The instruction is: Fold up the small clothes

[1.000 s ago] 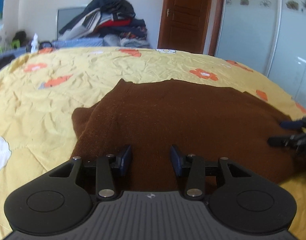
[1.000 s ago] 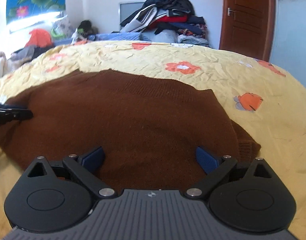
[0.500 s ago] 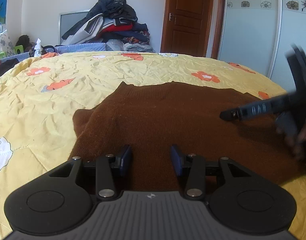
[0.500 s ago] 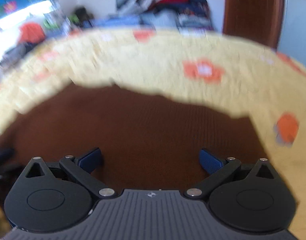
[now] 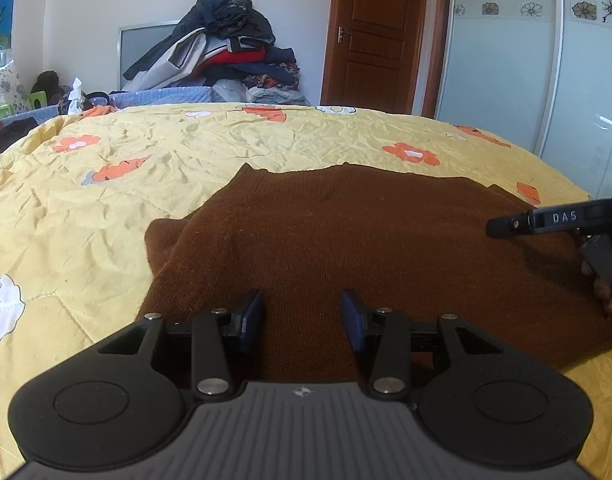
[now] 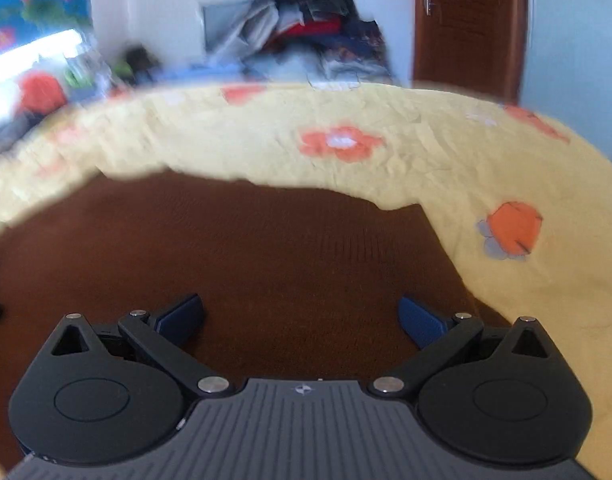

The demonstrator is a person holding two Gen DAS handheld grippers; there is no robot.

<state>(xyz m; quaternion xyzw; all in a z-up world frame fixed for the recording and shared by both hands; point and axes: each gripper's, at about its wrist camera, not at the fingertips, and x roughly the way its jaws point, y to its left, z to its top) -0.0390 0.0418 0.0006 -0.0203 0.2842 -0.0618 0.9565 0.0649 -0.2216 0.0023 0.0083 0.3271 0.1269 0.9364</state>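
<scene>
A brown knitted garment (image 5: pixel 366 240) lies folded flat on the yellow flowered bedspread (image 5: pixel 166 168); a piece of it sticks out at its left side. My left gripper (image 5: pixel 302 316) is open and empty, low over the garment's near edge. My right gripper (image 6: pixel 302 318) is wide open and empty above the garment (image 6: pixel 246 260). Its finger, marked DAS, also shows in the left wrist view (image 5: pixel 546 220), held over the garment's right part. The right wrist view is blurred.
A tall pile of clothes (image 5: pixel 226 52) stands beyond the far side of the bed. A brown door (image 5: pixel 370 36) and a pale wardrobe front (image 5: pixel 506 72) are behind on the right. Small items (image 5: pixel 46 96) sit at the far left.
My right gripper has lifted off the garment's right edge and moved over its right part, still wide open. My left gripper has risen slightly and stays open.
</scene>
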